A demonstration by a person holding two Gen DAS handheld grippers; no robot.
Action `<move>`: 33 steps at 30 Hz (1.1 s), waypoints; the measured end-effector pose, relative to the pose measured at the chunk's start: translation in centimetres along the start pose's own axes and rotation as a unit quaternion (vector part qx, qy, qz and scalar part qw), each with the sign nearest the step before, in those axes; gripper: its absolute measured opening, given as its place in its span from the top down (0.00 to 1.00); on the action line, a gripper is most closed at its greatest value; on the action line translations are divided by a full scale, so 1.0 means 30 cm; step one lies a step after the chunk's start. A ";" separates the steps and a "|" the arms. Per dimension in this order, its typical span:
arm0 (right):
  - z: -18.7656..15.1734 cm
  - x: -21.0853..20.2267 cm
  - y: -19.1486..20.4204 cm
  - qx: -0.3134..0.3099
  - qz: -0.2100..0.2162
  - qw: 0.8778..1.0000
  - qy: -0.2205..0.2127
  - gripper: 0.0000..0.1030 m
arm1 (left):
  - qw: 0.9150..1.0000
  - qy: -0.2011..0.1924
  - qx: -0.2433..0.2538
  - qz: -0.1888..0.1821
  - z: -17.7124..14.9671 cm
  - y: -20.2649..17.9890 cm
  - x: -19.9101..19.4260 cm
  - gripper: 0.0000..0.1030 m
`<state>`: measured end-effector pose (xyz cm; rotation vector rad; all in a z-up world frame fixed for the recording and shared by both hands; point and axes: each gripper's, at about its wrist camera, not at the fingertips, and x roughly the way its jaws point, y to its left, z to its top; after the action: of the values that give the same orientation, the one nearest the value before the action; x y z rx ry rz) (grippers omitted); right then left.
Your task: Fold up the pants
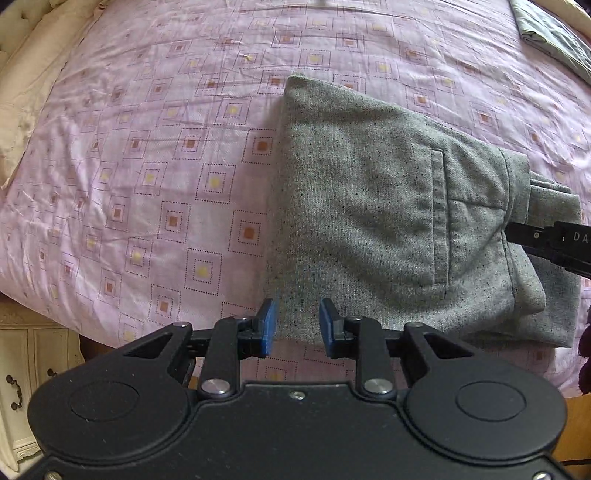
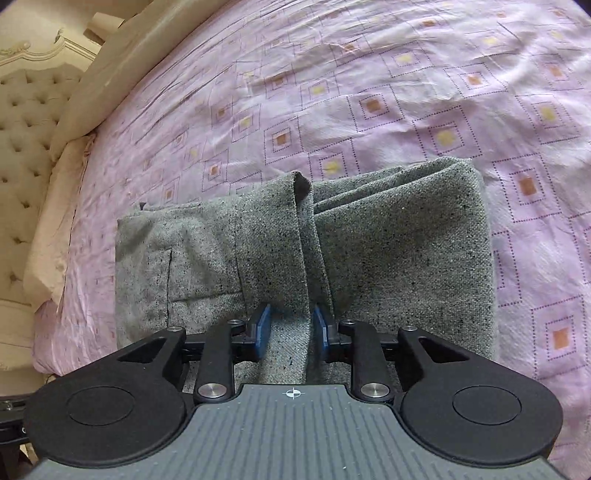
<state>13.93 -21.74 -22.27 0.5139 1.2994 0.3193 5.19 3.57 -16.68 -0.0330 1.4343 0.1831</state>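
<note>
Grey speckled pants [image 1: 388, 221] lie folded into a thick stack on the pink bedsheet [image 1: 147, 166]. My left gripper [image 1: 295, 325] is open and empty, just above the stack's near edge. In the right wrist view the pants [image 2: 406, 258] fill the middle. My right gripper [image 2: 290, 328] has its jaws a little apart around the waistband edge [image 2: 301, 236] of the top layer, which stands up between the blue pads [image 2: 260, 328]. The right gripper also shows at the right edge of the left wrist view [image 1: 554, 243], at the waistband.
A beige quilt [image 1: 33, 92] lies along the bed's left side. A tufted headboard [image 2: 26, 122] is beyond it. A folded grey-green cloth [image 1: 554, 33] lies at the far right. A cream bedside cabinet [image 1: 22, 380] stands by the bed's near corner.
</note>
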 end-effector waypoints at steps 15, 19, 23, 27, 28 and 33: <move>-0.039 -0.031 -0.054 0.047 0.026 0.998 -0.022 0.72 | 1.000 0.013 -0.024 0.002 -0.054 0.079 0.014 0.65; -0.061 0.001 -0.030 0.011 0.033 0.999 -0.010 0.71 | 1.000 0.015 -0.024 0.003 -0.057 0.083 0.022 0.65; -0.044 0.004 0.021 0.001 0.046 0.999 -0.008 0.75 | 1.000 0.016 -0.018 -0.004 -0.045 0.058 0.037 0.65; -0.066 -0.067 0.145 -0.124 0.010 0.992 -0.035 0.91 | 1.000 0.013 -0.009 -0.007 -0.028 0.027 0.050 0.65; -0.068 -0.095 0.165 -0.137 0.011 0.990 -0.044 0.92 | 1.000 0.014 -0.007 -0.007 -0.023 0.019 0.053 0.65; -0.045 -0.174 0.165 -0.124 0.025 0.991 -0.054 0.87 | 1.000 0.011 0.007 -0.013 -0.009 -0.014 0.052 0.65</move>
<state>11.62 -19.93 -15.57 0.3477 1.1248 0.4814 5.17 3.29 -18.31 -0.0423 1.4564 0.1517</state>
